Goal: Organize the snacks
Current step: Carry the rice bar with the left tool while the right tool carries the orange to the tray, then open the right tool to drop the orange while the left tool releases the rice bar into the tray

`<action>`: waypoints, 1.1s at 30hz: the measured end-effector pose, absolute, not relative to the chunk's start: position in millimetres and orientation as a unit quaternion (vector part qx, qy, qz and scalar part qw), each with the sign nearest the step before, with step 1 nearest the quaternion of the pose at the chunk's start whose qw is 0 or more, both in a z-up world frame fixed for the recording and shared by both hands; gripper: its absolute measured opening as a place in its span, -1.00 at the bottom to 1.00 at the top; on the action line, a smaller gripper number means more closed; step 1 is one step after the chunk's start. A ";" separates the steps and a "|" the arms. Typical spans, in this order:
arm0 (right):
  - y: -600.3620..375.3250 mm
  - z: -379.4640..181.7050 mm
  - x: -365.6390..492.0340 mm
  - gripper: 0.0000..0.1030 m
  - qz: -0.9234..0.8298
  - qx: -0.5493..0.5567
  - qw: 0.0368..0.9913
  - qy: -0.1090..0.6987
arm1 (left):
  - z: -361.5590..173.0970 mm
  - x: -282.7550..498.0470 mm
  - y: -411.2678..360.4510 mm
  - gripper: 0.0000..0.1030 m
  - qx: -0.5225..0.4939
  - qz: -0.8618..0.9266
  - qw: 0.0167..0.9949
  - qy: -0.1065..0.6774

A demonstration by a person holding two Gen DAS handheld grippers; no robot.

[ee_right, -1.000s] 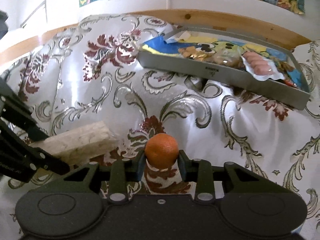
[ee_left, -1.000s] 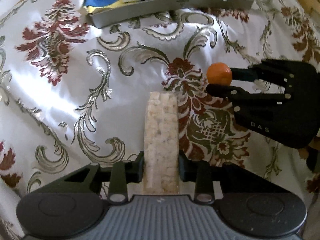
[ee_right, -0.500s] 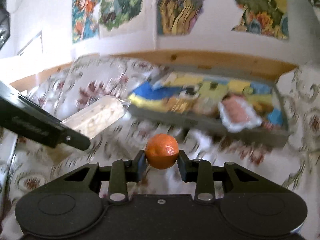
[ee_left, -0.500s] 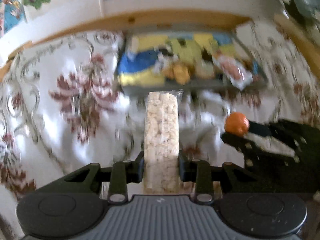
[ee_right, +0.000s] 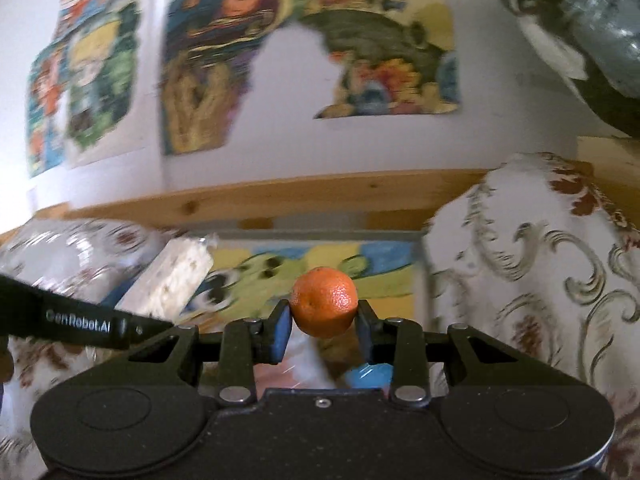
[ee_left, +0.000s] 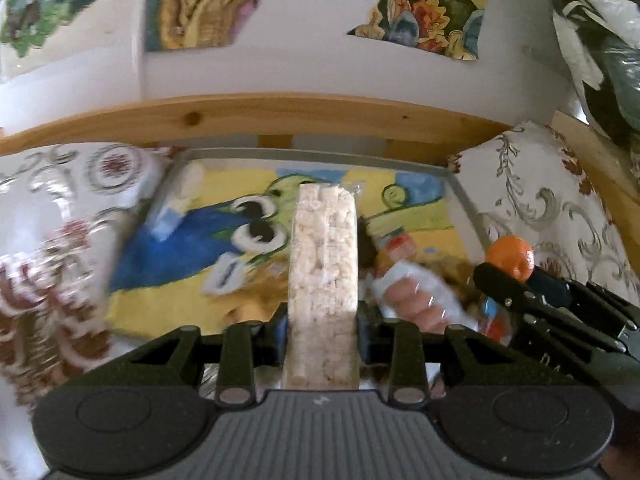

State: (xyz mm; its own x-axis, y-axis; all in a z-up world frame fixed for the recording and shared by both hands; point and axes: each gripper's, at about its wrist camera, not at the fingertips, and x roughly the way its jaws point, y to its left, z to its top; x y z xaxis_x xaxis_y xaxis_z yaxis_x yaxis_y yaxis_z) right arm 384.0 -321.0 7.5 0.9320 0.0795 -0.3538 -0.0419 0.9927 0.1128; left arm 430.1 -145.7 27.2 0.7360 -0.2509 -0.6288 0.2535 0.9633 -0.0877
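Observation:
My left gripper (ee_left: 322, 330) is shut on a long puffed rice bar (ee_left: 323, 276) in clear wrap, held lengthwise over a grey tray (ee_left: 466, 200). A small orange mandarin (ee_right: 323, 307) sits clamped in my right gripper (ee_right: 323, 326), which hovers above the same tray (ee_right: 320, 235). In the left wrist view the mandarin (ee_left: 511, 257) and the right gripper (ee_left: 520, 276) show at the right, beside the tray's right wall. The rice bar (ee_right: 170, 282) and the left gripper's finger (ee_right: 80, 326) show at the left of the right wrist view.
The tray has a cartoon picture on its floor and holds several snack packets, among them a clear pack of pink pieces (ee_left: 416, 296). A floral cloth (ee_left: 552, 208) covers the surface around it. A wooden rail (ee_left: 248, 114) and a wall with stickers stand behind.
Both grippers have lifted off the cloth and moved forward to above the tray, each keeping its snack. The tray now fills the lower middle of both views.

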 end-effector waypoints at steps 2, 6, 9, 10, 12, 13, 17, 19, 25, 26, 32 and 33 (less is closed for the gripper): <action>-332.2 6.3 397.4 -0.30 0.020 0.059 0.982 0.181 | 27.4 444.5 -155.4 -0.32 -0.002 -0.133 0.932 0.336; -346.1 -1.1 419.0 -0.30 0.009 0.062 0.980 0.188 | 28.3 468.9 -168.2 -0.32 -0.006 -0.125 0.931 0.343; -354.4 -8.2 430.9 -0.30 0.003 0.075 0.978 0.195 | 26.0 484.6 -170.8 -0.31 -0.009 -0.115 0.926 0.360; -356.4 -9.5 433.6 -0.30 0.003 0.080 0.978 0.195 | 25.0 486.7 -169.4 -0.31 -0.010 -0.115 0.924 0.365; -358.0 -11.1 435.7 -0.29 0.006 0.087 0.977 0.196 | 22.2 492.6 -171.3 -0.31 -0.004 -0.110 0.921 0.372; -359.1 -12.3 437.3 -0.29 0.007 0.089 0.976 0.198 | 20.2 494.9 -172.8 -0.31 0.001 -0.108 0.920 0.377; -357.7 -14.8 439.7 -0.28 0.010 0.091 0.975 0.203 | 14.2 499.2 -174.1 -0.30 0.003 -0.103 0.916 0.387; -356.6 -15.4 439.9 -0.26 0.012 0.091 0.975 0.205 | 13.4 498.9 -175.2 -0.30 0.005 -0.105 0.917 0.384; -352.6 -13.7 439.1 -0.12 0.018 0.088 0.976 0.200 | 15.9 498.7 -179.5 -0.16 0.011 -0.101 0.919 0.380; -352.1 -13.3 438.4 -0.05 0.018 0.088 0.976 0.198 | 16.6 497.7 -180.1 -0.07 0.012 -0.102 0.920 0.378; -355.3 -5.9 432.1 0.26 0.008 0.095 0.979 0.182 | 26.5 485.8 -178.8 0.38 0.017 -0.096 0.934 0.345; -356.1 -3.8 430.5 0.29 0.006 0.096 0.979 0.178 | 28.6 483.1 -177.7 0.46 0.016 -0.094 0.937 0.337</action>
State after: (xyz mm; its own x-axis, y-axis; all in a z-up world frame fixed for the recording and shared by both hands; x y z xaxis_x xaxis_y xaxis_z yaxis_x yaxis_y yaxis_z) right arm 430.4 -356.1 -3.8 0.9362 0.0458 -0.3484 0.0227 0.9815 0.1900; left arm 483.1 -177.7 28.6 0.7549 -0.1651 -0.6347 0.1861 0.9819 -0.0341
